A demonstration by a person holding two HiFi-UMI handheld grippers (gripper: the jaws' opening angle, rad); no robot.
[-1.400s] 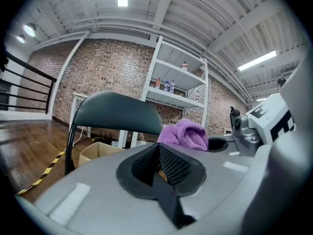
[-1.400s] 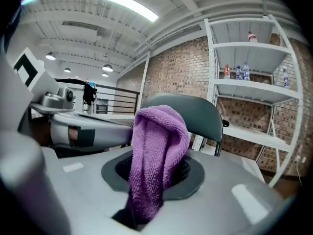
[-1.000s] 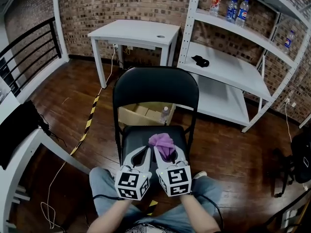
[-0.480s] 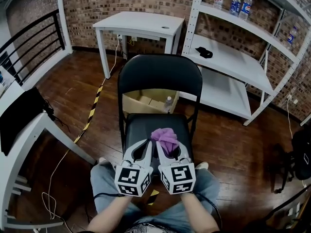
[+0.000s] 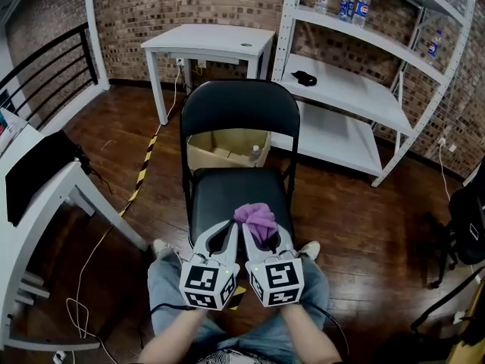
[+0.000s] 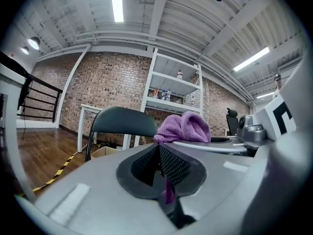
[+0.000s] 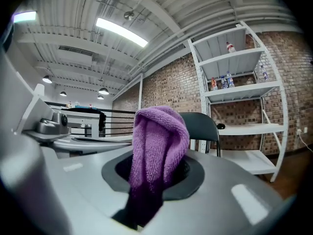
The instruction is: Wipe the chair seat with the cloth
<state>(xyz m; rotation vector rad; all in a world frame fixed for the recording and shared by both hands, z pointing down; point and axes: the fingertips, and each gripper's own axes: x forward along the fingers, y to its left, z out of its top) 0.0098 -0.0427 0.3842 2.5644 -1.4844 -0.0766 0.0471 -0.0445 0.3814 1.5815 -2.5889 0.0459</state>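
Head view: a black folding chair stood on a dark wooden floor, its chair seat (image 5: 227, 192) bare across the back edge and both back corners. The front edge of the seat was covered by the two grippers, held side by side, and by the person's knees (image 5: 170, 279).

The left gripper (image 5: 226, 230) had its jaws pressed together. In the left gripper view a thin purple sliver showed at the seam between them; whether it was a corner of the cloth could not be told.

The right gripper (image 5: 261, 237) pinched the purple cloth (image 5: 255, 218). The cloth rose from between the jaws in a folded bunch that hid the jaw tips, and its lower end disappeared into the dark gap in the right gripper view. It lay over the front edge of the seat, toward the right front corner. Whether it touched the seat could not be made out.

Behind the chair, a cardboard box (image 5: 223, 149) was partly hidden by the backrest (image 5: 239, 116) and the seat. White shelving (image 5: 341, 89) was cut off at the right edge of the view.
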